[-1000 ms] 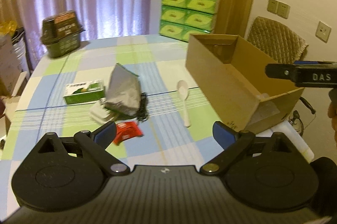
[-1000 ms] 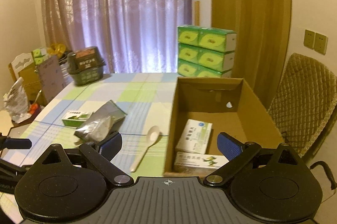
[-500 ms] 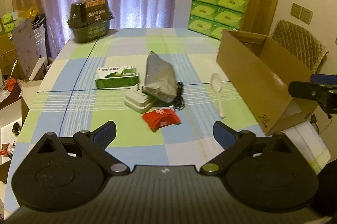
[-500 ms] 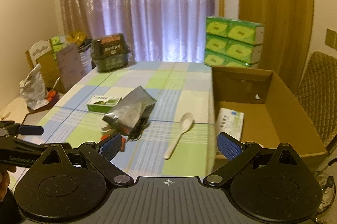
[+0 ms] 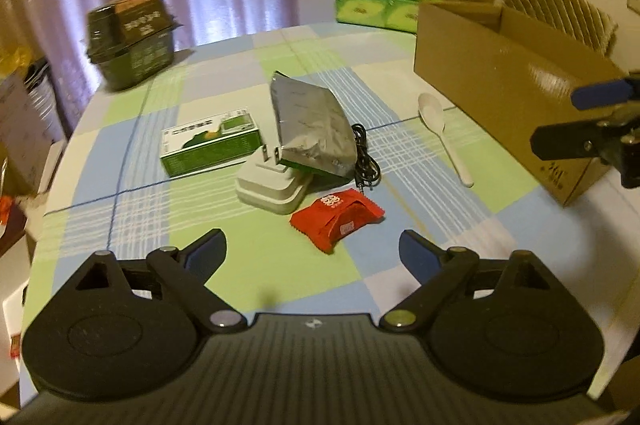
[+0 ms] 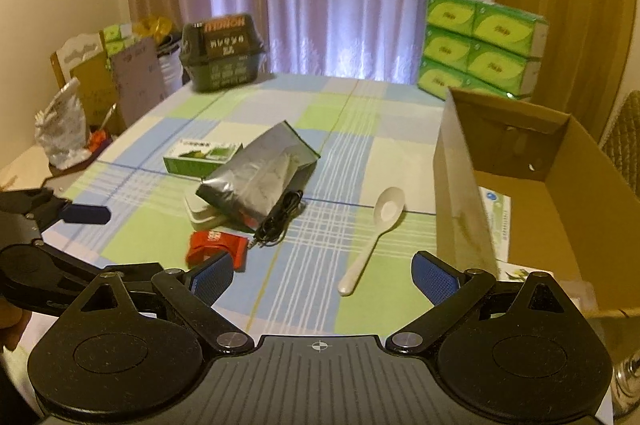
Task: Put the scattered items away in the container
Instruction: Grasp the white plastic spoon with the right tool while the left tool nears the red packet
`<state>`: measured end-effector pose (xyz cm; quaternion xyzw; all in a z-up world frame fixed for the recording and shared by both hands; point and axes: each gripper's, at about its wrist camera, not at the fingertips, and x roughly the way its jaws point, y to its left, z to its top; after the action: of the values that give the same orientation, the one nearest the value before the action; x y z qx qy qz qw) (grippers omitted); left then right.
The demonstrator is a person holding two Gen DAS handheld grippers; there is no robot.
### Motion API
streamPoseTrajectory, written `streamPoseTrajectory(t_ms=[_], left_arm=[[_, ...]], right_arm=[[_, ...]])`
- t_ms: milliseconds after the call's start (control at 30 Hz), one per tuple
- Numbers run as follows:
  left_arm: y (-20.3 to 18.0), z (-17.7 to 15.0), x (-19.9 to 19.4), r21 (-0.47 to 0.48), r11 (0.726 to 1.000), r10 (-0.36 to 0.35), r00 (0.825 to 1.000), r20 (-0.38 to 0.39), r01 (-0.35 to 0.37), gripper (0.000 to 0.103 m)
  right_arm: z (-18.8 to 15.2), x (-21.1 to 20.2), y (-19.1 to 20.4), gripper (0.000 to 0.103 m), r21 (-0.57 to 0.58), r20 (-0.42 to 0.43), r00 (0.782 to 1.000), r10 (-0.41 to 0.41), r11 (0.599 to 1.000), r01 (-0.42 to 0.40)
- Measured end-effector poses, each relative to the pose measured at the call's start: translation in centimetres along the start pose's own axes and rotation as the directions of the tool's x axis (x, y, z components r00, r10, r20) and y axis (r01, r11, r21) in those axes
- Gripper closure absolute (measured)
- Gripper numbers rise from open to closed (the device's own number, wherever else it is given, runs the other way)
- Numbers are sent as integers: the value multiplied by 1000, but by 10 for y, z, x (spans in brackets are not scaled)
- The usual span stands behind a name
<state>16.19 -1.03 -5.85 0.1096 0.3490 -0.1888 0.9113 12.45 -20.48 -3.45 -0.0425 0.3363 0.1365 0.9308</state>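
Your left gripper's (image 5: 312, 245) fingers stood wide apart with nothing between them, held above the near part of the checked table (image 5: 260, 265). From that wrist, the red packet (image 5: 338, 219) lay just ahead of the gap, flat on the cloth. Beyond it sat the white charger (image 5: 270, 187), with the silver pouch (image 5: 312, 129) leaning on its far side and the black cable (image 5: 366, 161) coiled just beside the pouch. The green box (image 5: 210, 145) lay to the left of the pile, the white spoon (image 5: 442, 135) to the right, close to the cardboard box (image 5: 500, 81). Your other gripper poked in from the right edge, in front of that box.

From the right wrist, your right gripper (image 6: 322, 275) also had its fingers spread and empty. The spoon (image 6: 374, 233) lay ahead of the gap, bowl pointing away and handle towards you. The cardboard box (image 6: 460, 209) stood open to the right, with at least one pale packet (image 6: 498, 221) already on its floor. The red packet (image 6: 216, 245) showed partly behind your left fingertip.

I judge you were between picks: some things were stowed, six lay out on the table. The red packet looked the nearest target for the left, the spoon for the right. Either is flat and low, so your next move would call for dropping the fingers right to the cloth and straddling the thing before closing.
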Motion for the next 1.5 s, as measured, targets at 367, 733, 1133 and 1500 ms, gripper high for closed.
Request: streamPoseTrajectory(t_ms=[367,733,1133,1500], left_arm=[[-6,-1,58,154,984,-92,995,-23,95,21],[3,6,82,70,985,-153,986,-61,157,49],[3,7,80,86,988,-124,991,-47,127,59],[3,6,84,60,989,-134,990,-40,136,42]], right_arm=[[-1,59,-7,18,-38,-58,998,-22,999,20],[2,103,-17,18,-68,-76,994,-82,995,77],[20,159,-31,18,-25,-84,982,-168,986,167],[21,180,-47,25,65,-98,983,-155,985,161]])
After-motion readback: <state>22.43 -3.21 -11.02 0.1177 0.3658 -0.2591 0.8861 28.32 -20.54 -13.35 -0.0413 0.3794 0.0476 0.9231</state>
